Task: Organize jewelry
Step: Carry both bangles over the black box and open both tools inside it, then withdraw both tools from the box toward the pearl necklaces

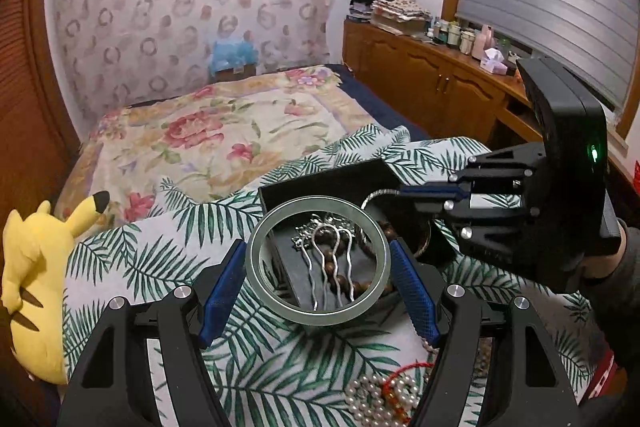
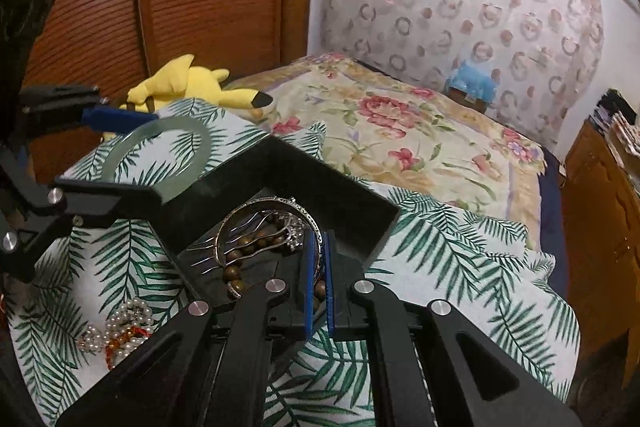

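My left gripper (image 1: 318, 263) is shut on a pale green jade bangle (image 1: 256, 259) and holds it just above the near edge of a black jewelry box (image 1: 340, 179); the bangle also shows in the right wrist view (image 2: 200, 139). My right gripper (image 2: 319, 251) is shut on a silver bangle (image 2: 248, 211) that lies in the box (image 2: 320, 179). Inside lie a silver hair comb (image 1: 332, 267) and a brown bead bracelet (image 2: 240, 255). A pearl and red string piece (image 1: 384, 395) lies on the cloth beside the box.
The box sits on a palm-leaf cloth (image 1: 160, 259) over a bed with a floral cover (image 1: 224, 131). A yellow plush toy (image 1: 36, 291) lies at the left. A wooden cabinet (image 1: 432, 83) with bottles stands at the right.
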Motion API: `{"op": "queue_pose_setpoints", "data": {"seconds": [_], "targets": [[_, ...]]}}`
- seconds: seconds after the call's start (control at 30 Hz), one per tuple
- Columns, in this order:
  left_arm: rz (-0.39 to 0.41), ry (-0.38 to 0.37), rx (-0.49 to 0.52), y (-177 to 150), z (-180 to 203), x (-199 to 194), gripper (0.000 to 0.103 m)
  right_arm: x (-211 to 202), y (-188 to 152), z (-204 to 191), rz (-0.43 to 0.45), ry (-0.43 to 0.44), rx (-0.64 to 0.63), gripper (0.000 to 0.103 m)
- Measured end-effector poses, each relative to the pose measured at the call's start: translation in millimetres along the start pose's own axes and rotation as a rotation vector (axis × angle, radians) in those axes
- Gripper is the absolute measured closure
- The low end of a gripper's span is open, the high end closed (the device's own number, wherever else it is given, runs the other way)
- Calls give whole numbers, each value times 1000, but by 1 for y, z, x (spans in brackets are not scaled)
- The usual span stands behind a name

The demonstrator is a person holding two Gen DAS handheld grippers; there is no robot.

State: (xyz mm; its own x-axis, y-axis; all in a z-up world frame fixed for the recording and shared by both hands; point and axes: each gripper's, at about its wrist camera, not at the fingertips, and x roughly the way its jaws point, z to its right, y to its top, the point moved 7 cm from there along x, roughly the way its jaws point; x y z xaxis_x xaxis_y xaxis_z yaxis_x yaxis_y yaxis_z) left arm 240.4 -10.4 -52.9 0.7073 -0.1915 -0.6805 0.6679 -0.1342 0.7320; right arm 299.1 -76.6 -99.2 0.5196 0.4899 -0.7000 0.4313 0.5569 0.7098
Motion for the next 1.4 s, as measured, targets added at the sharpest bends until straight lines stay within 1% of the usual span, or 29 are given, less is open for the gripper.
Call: {"op": "queue_pose_setpoints", "data": {"seconds": [0.17, 0.27, 0.4, 0.53, 0.63, 0.87, 1.07, 1.13, 1.23, 1.4], "targets": [[-11, 3, 4, 2, -3, 10, 34, 9, -4, -7, -21, 25, -24, 97], [-15, 1, 5, 3, -5, 15, 34, 8, -5, -12, -12, 66, -14, 92], [-21, 1, 3, 4, -4, 21, 34, 0, -5, -9, 8, 81, 17, 92], [-25, 1, 15, 8, -2, 27, 34, -15, -4, 2, 47, 57, 51, 92], [-34, 13, 42, 10, 4, 35, 34, -26, -7, 12, 67, 25, 78, 92], [-64, 41, 106, 12, 15, 58, 34, -40, -19, 27, 81, 3, 143, 92], [-76, 45, 114, 16, 17, 69, 34, -45, -30, 27, 77, -6, 158, 92], [-77, 44, 110, 16, 17, 69, 34, -48, -34, 25, 78, -4, 167, 92], [-59, 33, 90, 18, 15, 64, 25, -52, -40, 21, 77, -4, 178, 92], [-27, 27, 78, 14, 16, 42, 24, -60, -51, 10, 73, -10, 179, 92]]}}
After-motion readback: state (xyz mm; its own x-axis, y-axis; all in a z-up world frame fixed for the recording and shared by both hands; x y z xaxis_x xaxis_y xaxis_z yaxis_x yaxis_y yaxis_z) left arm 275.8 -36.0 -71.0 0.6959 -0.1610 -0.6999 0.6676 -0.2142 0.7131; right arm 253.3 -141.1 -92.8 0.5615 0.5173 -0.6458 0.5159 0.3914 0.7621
